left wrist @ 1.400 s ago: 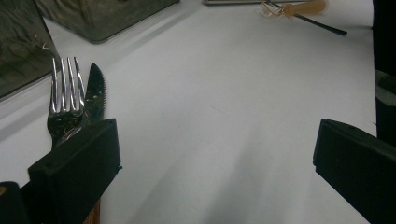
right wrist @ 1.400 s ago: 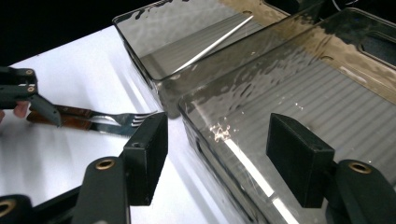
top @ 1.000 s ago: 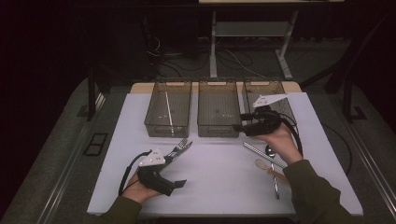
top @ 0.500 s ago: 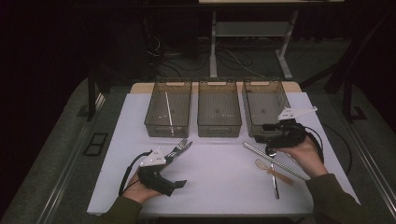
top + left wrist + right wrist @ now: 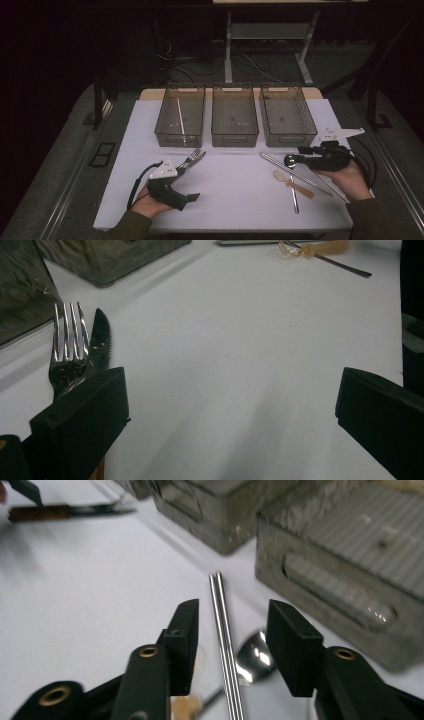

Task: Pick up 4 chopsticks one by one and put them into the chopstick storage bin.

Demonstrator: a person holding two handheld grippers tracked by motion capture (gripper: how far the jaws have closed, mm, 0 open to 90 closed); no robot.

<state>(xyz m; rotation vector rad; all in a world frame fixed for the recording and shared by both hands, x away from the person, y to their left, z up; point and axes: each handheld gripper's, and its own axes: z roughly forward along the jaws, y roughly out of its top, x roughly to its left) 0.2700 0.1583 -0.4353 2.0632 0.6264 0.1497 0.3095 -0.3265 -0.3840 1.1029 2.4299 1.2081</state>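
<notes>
My left gripper (image 5: 190, 181) rests open on the white table (image 5: 235, 200) at the front left. In the left gripper view its gripper (image 5: 231, 385) has nothing between the jaws. A fork (image 5: 67, 345) and a dark knife (image 5: 100, 337) lie beside its left jaw. My right gripper (image 5: 294, 155) is open at the right, low over a pair of metal chopsticks (image 5: 310, 182). In the right gripper view that gripper (image 5: 233, 615) has one jaw on each side of the chopsticks (image 5: 225, 645). A metal spoon's bowl (image 5: 255, 657) lies just beyond them.
Three grey bins stand in a row at the back: left (image 5: 177, 139), middle (image 5: 235, 139), right (image 5: 290, 139). A thin metal rod (image 5: 180, 117) lies in the left bin. A small spoon with a tan handle (image 5: 295, 184) lies across the metal spoon's handle (image 5: 295, 200).
My right gripper has come back from above the right bin and down to the table, over the chopsticks. The left gripper has stayed where it was.
</notes>
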